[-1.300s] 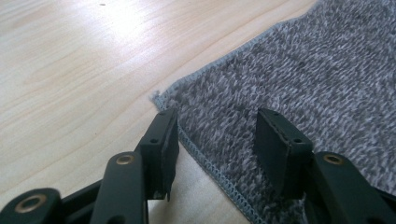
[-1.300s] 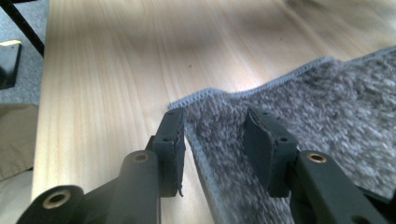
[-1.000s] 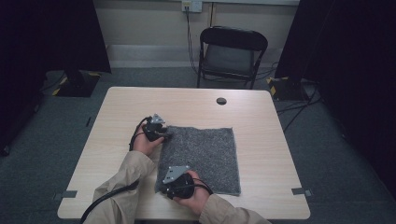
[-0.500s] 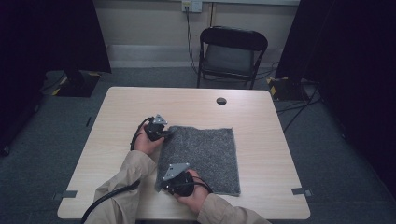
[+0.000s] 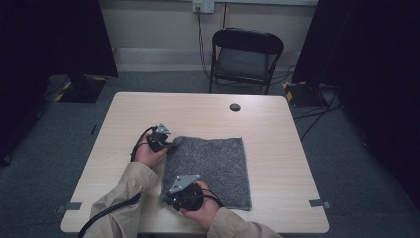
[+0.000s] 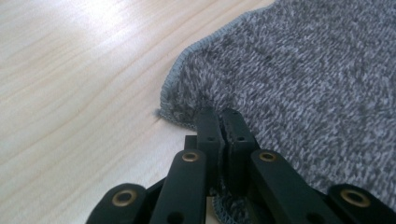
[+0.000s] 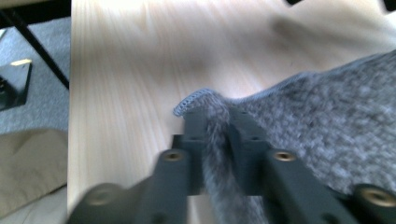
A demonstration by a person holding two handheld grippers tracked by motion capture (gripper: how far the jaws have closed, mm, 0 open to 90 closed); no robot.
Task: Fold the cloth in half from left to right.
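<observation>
1. While the grey cloth lies flat on the near half of the table, both grippers have taken hold of its left side, one at each corner.
2. At the cloth's far left corner, the left gripper has just been closing, and in the left gripper view its jaws now stand almost together with the stitched hem pinched between them.
3. At the near left corner, close to the table's front edge, the right gripper has a fold of cloth bunched between its pads; in the right gripper view the grey knit runs up through the gap and its hemmed tip curls out past the tips.
4. The right jaws closed hard and have just eased open a little, yet the fold looks clamped, so I judge the grip to hold.
5. Neither hand has shifted along the table in the past second; the change is in the jaws alone.
6. With both left corners gripped, the cloth seems ready to be lifted and carried across towards its right edge, probably for a fold.
</observation>
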